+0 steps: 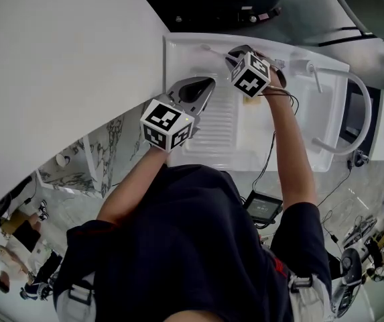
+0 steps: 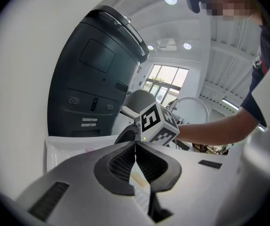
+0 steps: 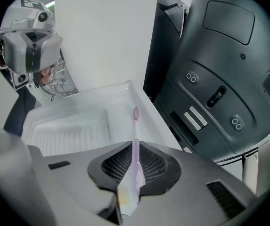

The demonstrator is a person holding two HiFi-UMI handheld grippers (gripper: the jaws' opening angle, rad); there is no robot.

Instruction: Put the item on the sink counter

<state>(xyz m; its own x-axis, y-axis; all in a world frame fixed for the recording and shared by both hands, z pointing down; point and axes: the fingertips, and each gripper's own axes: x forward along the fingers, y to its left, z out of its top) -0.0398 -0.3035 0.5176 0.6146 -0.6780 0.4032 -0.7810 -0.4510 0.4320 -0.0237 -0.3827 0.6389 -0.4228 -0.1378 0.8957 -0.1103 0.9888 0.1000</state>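
While the left gripper [image 2: 135, 147] is pressed together empty, the toothbrush [image 3: 135, 134] is pinched by the right gripper [image 3: 135, 150], its length aligned with the jaws, its head pointed forward above the sink counter [image 3: 118, 98].

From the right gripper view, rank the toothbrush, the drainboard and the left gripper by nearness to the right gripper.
1. Toothbrush: clamped in the right gripper, pointing ahead.
2. Drainboard: just ahead, to the lower left.
3. Left gripper: farthest, at the upper left, beyond the drainboard.
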